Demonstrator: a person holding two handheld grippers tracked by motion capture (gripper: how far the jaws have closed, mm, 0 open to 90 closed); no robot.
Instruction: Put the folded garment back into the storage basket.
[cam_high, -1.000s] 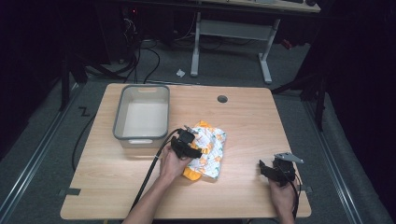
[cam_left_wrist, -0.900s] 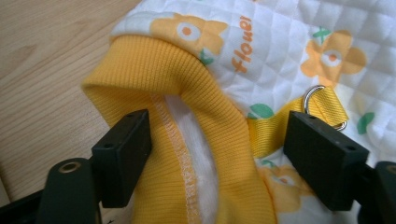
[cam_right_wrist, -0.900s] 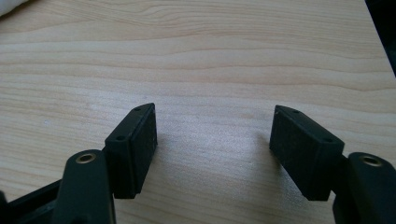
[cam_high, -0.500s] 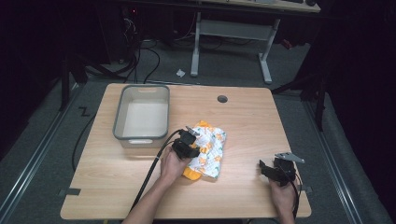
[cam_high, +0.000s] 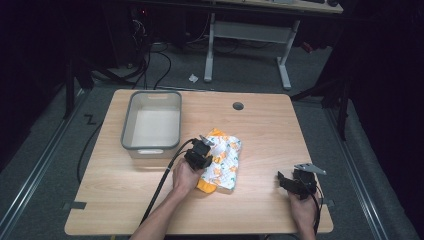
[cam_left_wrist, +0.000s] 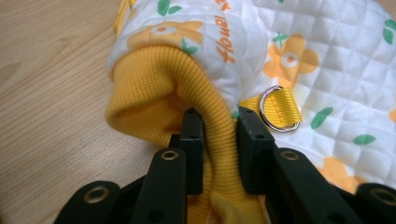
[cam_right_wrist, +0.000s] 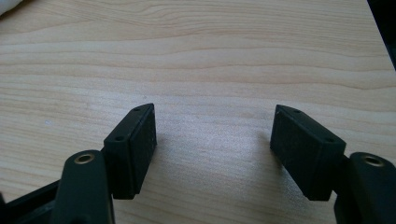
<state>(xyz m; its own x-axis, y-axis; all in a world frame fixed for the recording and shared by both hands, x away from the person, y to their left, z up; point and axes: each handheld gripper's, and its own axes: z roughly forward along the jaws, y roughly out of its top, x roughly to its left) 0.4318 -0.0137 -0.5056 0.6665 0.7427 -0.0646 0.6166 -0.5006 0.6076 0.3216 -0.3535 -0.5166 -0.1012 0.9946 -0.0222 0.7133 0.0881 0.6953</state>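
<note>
Left gripper view: left hand-held gripper (cam_left_wrist: 219, 149) just clamped onto oven mitt's yellow cuff (cam_left_wrist: 154, 98); high view: right hand-held gripper (cam_high: 285, 181) apart.

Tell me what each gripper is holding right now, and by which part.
The left gripper is clamped on the yellow ribbed cuff of the quilted flower-print mitt. The right gripper holds nothing; its jaws stand open over the bare table.

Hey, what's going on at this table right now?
A person works at a wooden table with a gripper in each hand. The left gripper has just closed its jaws on the yellow ribbed cuff of a white quilted mitt with orange flowers, which lies beside a grey plastic bin. The right gripper rests open above bare wood.
</note>
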